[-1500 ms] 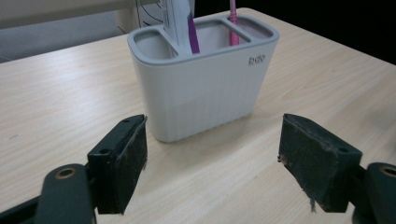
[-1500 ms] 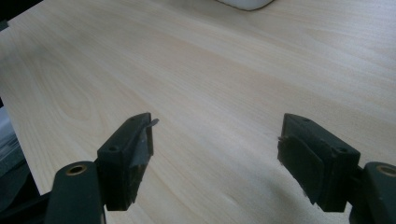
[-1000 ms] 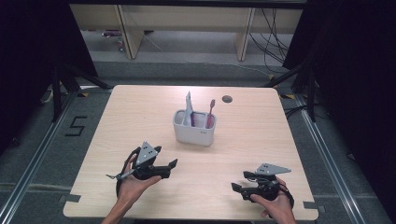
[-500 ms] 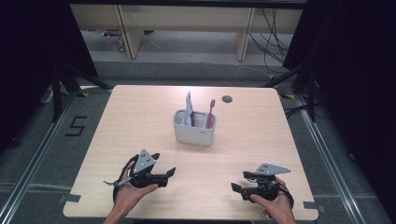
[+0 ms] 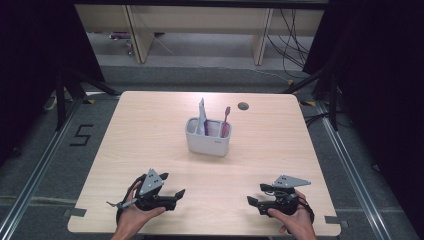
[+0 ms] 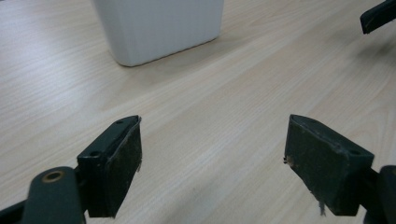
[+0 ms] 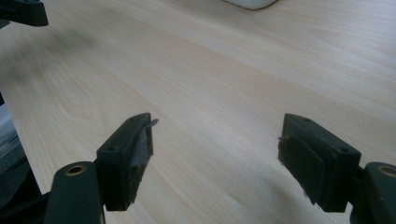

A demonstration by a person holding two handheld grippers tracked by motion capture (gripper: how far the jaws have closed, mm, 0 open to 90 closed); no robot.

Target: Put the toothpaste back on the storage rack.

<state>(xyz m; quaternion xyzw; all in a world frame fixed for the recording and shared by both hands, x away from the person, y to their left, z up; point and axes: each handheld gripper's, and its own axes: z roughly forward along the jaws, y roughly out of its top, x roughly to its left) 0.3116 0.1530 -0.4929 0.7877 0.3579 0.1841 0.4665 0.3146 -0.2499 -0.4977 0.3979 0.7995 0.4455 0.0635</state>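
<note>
A white holder (image 5: 207,140) stands at the middle of the wooden table (image 5: 150,130). A white toothpaste tube (image 5: 201,116) and a pink toothbrush (image 5: 225,121) stand upright in it. My left gripper (image 5: 178,194) lies low near the front left edge, its jaws open and pointing right. My right gripper (image 5: 251,201) sits near the front right edge, open and pointing left. In the left gripper view the open gripper (image 6: 212,140) has bare wood between its jaws and the holder (image 6: 159,28) ahead. The right gripper view shows my gripper (image 7: 217,135) open over bare wood.
A round cable hole (image 5: 243,106) lies in the table behind the holder. A floor marker "5" (image 5: 80,135) sits left of the table. Wooden shelving (image 5: 200,30) and cables stand beyond the far edge. Each gripper view catches the other gripper's jaw far off.
My left gripper has come back toward the front edge and lower to the table. The right gripper and the holder have stayed where they were.
</note>
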